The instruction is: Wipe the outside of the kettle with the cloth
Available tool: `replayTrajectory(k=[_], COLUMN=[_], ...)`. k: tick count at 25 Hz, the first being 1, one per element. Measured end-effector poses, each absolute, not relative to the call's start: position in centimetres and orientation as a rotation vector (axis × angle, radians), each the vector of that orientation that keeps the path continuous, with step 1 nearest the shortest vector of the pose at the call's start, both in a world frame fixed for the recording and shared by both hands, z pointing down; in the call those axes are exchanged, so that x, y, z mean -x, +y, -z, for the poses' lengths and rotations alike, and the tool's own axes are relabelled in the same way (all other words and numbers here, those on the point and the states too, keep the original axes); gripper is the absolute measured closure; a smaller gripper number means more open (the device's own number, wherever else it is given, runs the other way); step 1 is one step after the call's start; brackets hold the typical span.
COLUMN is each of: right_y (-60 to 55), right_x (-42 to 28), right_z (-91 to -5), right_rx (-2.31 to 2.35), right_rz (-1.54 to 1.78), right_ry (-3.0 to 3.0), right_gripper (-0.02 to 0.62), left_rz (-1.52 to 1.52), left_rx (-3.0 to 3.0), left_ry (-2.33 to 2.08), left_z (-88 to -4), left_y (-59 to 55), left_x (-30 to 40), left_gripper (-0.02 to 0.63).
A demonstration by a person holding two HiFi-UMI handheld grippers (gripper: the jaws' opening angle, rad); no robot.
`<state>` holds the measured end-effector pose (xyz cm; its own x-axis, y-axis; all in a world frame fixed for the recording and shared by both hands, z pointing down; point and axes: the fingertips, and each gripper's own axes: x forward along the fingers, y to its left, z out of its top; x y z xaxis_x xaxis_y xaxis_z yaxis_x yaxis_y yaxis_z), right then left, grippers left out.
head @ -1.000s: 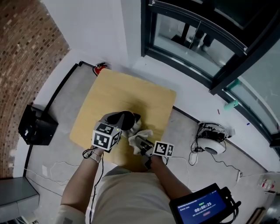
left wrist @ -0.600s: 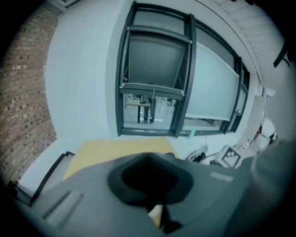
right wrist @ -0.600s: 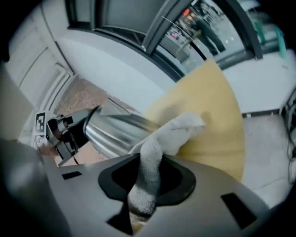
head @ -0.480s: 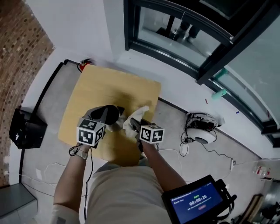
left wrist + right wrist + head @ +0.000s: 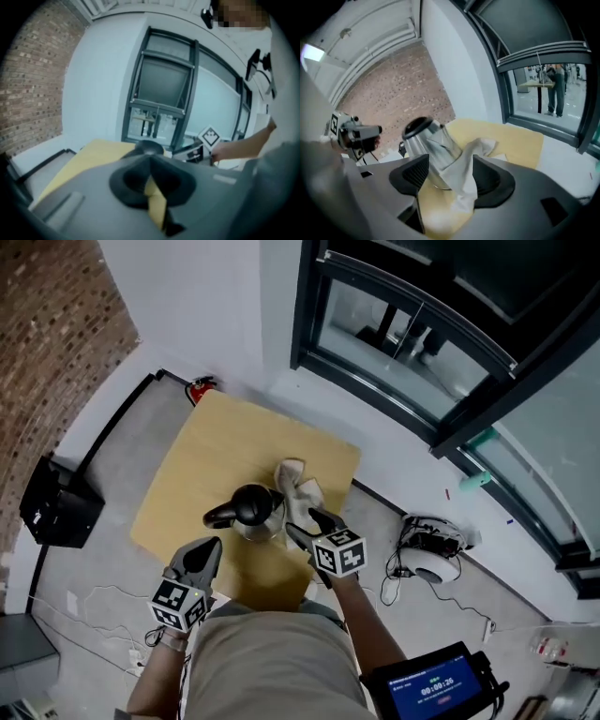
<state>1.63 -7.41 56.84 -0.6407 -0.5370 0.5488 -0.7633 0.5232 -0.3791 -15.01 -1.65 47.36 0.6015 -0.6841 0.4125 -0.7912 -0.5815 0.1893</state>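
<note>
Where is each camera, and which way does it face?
Head view: on the head, looking down at table, kettle, cloth; left gripper, right gripper show.
Left gripper view: on that gripper, facing windows; its jaws show.
Right gripper view: on that gripper, facing brick wall; jaws just opened, cloth between.
All three share the kettle.

Left tool (image 5: 150, 160): jaw tips closed together, nothing gripped. A yellow sliver of the worktop (image 5: 89, 157) shows through the slit below them. Just past the tips sits the dark top of the kettle (image 5: 149, 147). To its right, a marker cube (image 5: 209, 137) and a bare hand (image 5: 230, 151). Brick wall (image 5: 33, 79) at left, dark-framed glazing (image 5: 161, 93) ahead.
</note>
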Motion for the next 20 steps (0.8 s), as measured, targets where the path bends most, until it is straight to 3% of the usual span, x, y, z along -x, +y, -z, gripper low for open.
replayTrajectory(k=[4, 5, 6, 13, 20], right_y=[-3.8, -2.7, -1.8, 0.5, 3.3], right_x=[-1.5, -1.5, -1.6, -3.6, -4.0], right_z=[-50.3, -49.0, -47.7, -42.8, -43.5], right_rx=[-1.205, -1.239, -1.271, -1.449, -1.552], right_rz=[-0.964, -0.973, -0.979, -0.929, -0.910], right_ry=[-2.652, -2.695, -2.731, -2.776, -2.716], right_gripper=[0.324, 0.439, 0.512, 0.545, 0.584], left_rz=[-0.180, -0.135, -0.108, -0.123, -0.106], left_rx=[-2.378, -2.375, -2.385, -2.534, -2.778], left_ry=[-1.152, -1.131, -1.105, -0.866, -0.505], left_z=[-46.7, -46.3, -45.8, -43.7, -41.5], left_y=[0.7, 0.8, 0.9, 1.3, 5.0], left_x=[15.2, 14.7, 14.0, 9.2, 5.5], left_gripper=[0.618, 0.618, 0.618, 0.618, 0.611])
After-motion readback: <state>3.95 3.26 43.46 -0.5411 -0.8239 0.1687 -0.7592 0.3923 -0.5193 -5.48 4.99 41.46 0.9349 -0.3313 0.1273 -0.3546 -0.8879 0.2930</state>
